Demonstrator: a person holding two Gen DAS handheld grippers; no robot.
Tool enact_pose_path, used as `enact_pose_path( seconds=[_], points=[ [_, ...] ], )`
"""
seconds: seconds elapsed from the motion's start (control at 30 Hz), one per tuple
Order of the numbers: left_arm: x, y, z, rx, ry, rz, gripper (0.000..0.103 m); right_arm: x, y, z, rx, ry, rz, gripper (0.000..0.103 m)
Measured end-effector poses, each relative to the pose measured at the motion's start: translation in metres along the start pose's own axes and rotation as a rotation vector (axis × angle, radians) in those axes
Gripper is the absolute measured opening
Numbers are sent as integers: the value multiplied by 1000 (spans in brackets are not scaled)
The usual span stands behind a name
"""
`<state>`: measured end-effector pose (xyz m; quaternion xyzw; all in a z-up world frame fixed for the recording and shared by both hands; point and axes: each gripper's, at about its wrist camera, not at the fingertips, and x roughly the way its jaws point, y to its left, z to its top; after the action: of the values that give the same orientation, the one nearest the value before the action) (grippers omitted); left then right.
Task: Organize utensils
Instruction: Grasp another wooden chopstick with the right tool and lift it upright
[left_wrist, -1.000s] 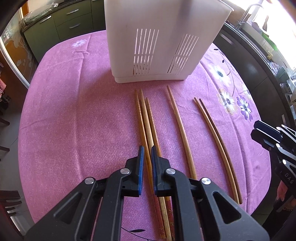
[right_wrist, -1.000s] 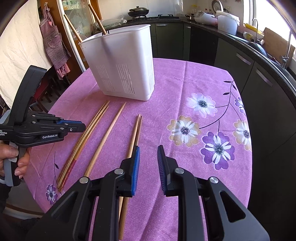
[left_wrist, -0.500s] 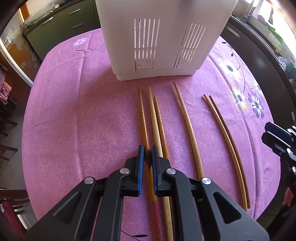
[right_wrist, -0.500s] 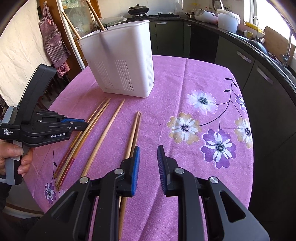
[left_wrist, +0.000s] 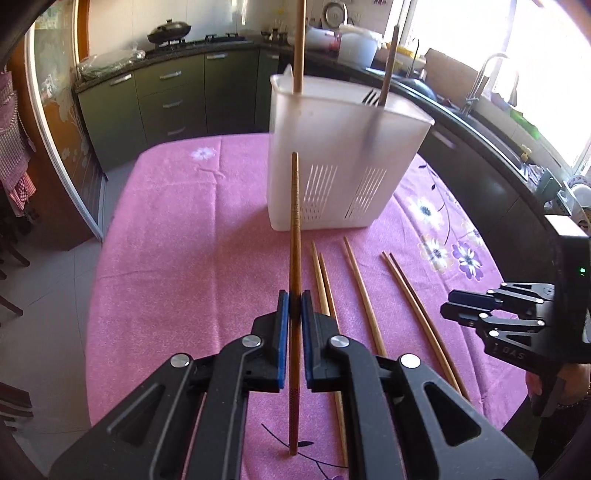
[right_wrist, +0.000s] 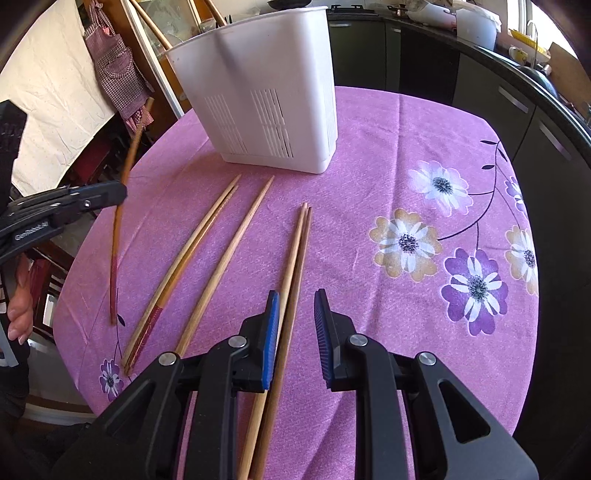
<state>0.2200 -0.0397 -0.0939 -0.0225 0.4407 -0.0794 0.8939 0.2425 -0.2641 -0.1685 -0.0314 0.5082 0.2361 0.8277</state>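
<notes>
My left gripper (left_wrist: 294, 306) is shut on a dark brown chopstick (left_wrist: 294, 221), which it holds off the purple tablecloth, pointing toward the white utensil holder (left_wrist: 332, 166). The right wrist view shows this gripper (right_wrist: 110, 192) at the left with the chopstick (right_wrist: 122, 184) tilted. The holder (right_wrist: 266, 92) has chopsticks and a fork standing in it. On the cloth lie a chopstick pair (right_wrist: 192, 258), a single chopstick (right_wrist: 229, 258) and another pair (right_wrist: 295, 251). My right gripper (right_wrist: 295, 299) is open low over this last pair; its pads touch nothing. It (left_wrist: 452, 306) shows at the right.
The round table (right_wrist: 406, 147) has a purple flowered cloth; its edge runs close to the left and right. Dark kitchen cabinets (left_wrist: 166, 99) and a counter with a sink (left_wrist: 491, 74) stand behind. A person's hand (right_wrist: 20, 314) holds the left gripper's handle.
My left gripper has lifted the brown chopstick off the cloth and tilted upward, so the holder's top now shows. My right gripper has crept a little forward over the right-hand pair.
</notes>
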Motion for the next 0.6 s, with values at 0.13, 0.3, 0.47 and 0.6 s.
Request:
enact_pose_path(
  seconds=[0.13,0.3,0.47,0.6],
  points=[
    [-28,-1,-10,27,-84,-3,7,11,-2,5,6,24,-18,20],
    [-47,-1,-17,50,-138,-29,7,24,-3,9,-4,54,-71,20],
    [-54,-1,-21,57,-156,-31,7,29,-1,11,-14,60,-92,20],
    [-56,0,-23,61,-158,-27,7,28,1,11,-27,63,-100,20]
  ],
)
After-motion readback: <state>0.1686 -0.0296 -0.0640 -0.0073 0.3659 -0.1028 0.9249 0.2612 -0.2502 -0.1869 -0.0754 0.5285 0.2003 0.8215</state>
